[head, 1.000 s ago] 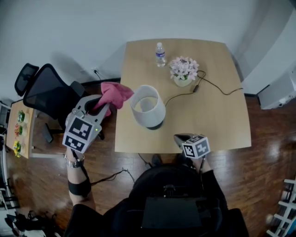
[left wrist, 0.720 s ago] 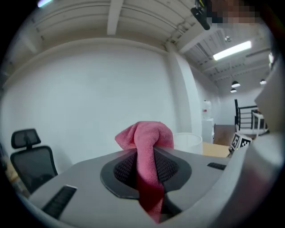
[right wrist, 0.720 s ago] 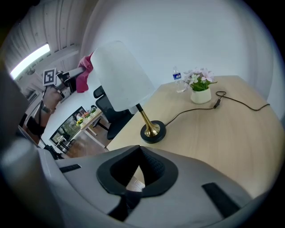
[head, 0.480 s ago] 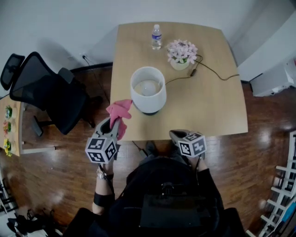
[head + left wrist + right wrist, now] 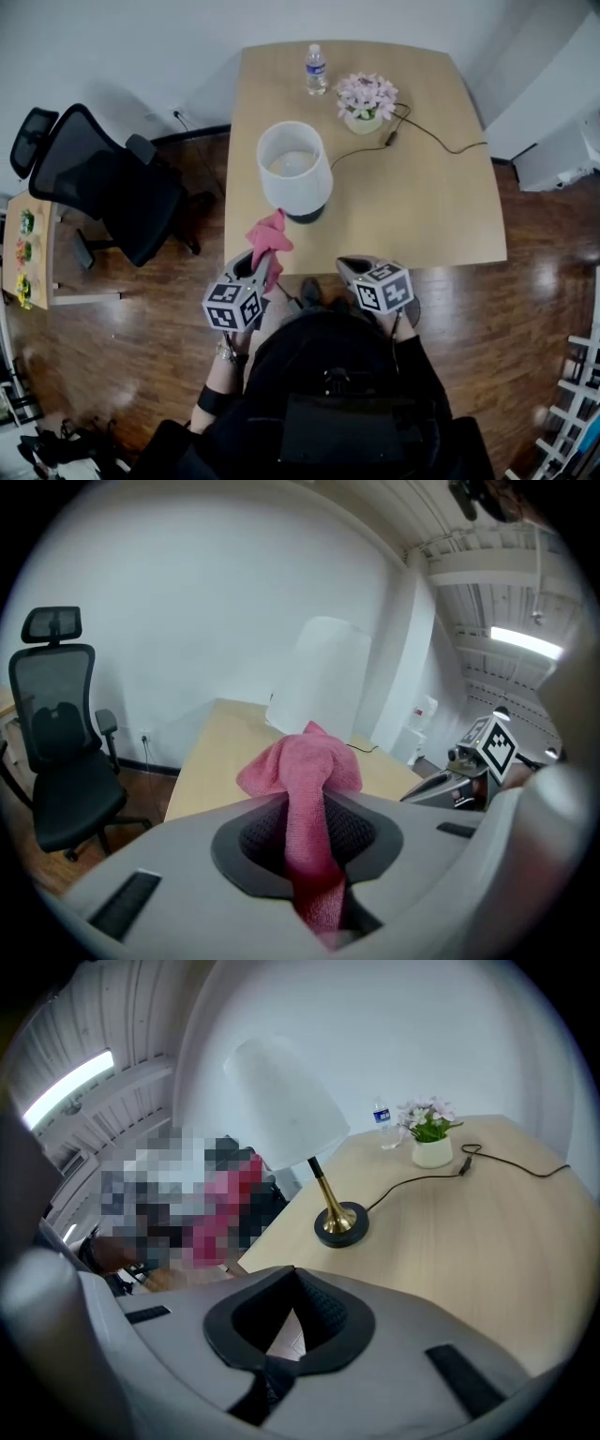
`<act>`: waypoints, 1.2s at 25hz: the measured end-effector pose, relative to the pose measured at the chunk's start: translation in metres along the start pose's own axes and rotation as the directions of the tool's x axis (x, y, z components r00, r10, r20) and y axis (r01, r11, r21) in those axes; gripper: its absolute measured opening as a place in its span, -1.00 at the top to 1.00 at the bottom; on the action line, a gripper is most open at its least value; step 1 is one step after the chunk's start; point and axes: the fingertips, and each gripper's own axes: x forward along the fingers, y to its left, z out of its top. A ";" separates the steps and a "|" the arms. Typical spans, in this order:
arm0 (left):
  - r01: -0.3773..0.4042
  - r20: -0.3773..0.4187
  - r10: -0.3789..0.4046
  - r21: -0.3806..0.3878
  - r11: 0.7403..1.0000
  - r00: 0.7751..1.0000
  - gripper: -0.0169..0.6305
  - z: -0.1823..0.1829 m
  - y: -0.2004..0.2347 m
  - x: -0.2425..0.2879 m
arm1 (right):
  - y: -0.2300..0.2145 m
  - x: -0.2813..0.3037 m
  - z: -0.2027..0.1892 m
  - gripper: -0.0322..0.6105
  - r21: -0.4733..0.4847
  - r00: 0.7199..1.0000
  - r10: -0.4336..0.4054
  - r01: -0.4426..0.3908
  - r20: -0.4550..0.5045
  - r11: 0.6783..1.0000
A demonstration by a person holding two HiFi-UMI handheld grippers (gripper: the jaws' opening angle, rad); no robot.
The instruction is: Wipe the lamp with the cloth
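The lamp (image 5: 294,171), with a white shade and a black-and-gold base (image 5: 339,1224), stands on the wooden table (image 5: 422,216) near its left front. My left gripper (image 5: 258,264) hovers just off the table's near edge, in front of the lamp, and is shut on a pink cloth (image 5: 270,240) that bunches out past its tips. In the left gripper view the cloth (image 5: 305,766) fills the jaws and the shade (image 5: 323,682) rises behind it. My right gripper (image 5: 349,266) hangs at the near edge, right of the lamp. A narrow gap shows between its pads (image 5: 323,1312), and nothing is in it.
A water bottle (image 5: 315,68) and a pot of pink flowers (image 5: 364,98) stand at the table's far side. The lamp's cable (image 5: 431,136) runs across the top to the right. A black office chair (image 5: 112,192) is left of the table, and a white cabinet (image 5: 553,141) is to the right.
My left gripper has dropped from beside the lamp shade to the table's near edge, rolling as it went, with the cloth still in it. The right gripper shifted a little.
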 end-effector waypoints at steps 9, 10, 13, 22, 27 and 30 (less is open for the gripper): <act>-0.067 -0.012 0.069 0.095 0.993 0.998 0.68 -0.012 -0.003 0.083 | 0.016 0.004 -0.047 0.88 0.014 0.995 0.096 -0.096 -0.007 0.995; -0.079 -0.006 0.081 0.112 0.991 0.997 0.68 -0.010 -0.001 0.094 | 0.017 0.007 -0.053 0.88 0.022 0.994 0.105 -0.105 -0.012 0.994; -0.114 0.049 0.108 0.158 0.981 0.993 0.68 0.004 0.003 0.121 | 0.019 0.012 -0.064 0.88 0.021 0.993 0.114 -0.114 -0.024 0.993; -0.130 0.163 0.085 0.285 0.950 0.983 0.68 0.035 0.015 0.154 | 0.006 0.004 -0.062 0.88 0.074 1.000 0.003 -0.002 -0.016 0.997; -0.072 0.155 0.028 0.282 0.957 0.987 0.68 0.034 0.013 0.156 | 0.003 0.012 -0.055 0.88 0.086 0.999 -0.036 0.037 -0.019 0.996; -0.051 0.143 0.012 0.271 0.961 0.990 0.68 0.033 0.012 0.158 | 0.006 0.018 -0.054 0.88 0.085 0.999 -0.045 0.047 -0.029 0.995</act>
